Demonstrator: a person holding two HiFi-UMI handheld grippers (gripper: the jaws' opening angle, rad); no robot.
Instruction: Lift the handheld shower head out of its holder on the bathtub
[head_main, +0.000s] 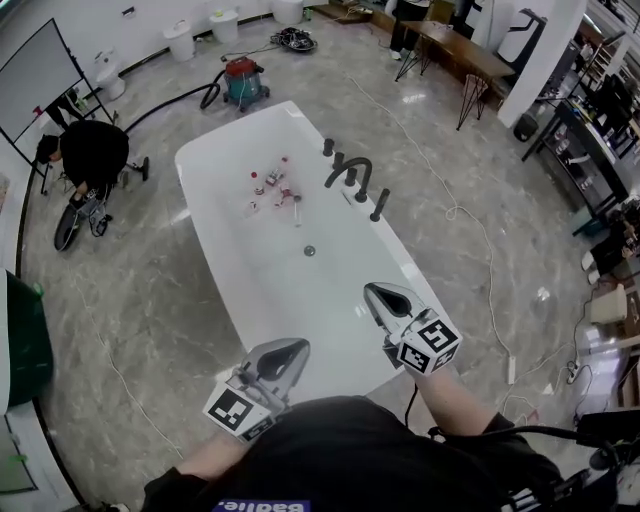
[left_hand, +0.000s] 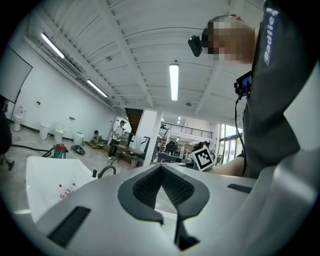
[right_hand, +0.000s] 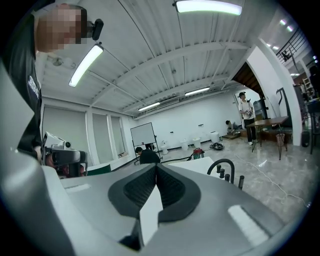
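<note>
Shower head (head_main: 380, 204) upright (bathtub (head_main: 196, 170) rim)

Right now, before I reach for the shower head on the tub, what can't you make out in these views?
- Shower head: head view, too small to show how it is seated.
- Its base: right gripper view, hidden behind the right gripper's own body.
- Small items in the bathtub: head view, too small to identify.
</note>
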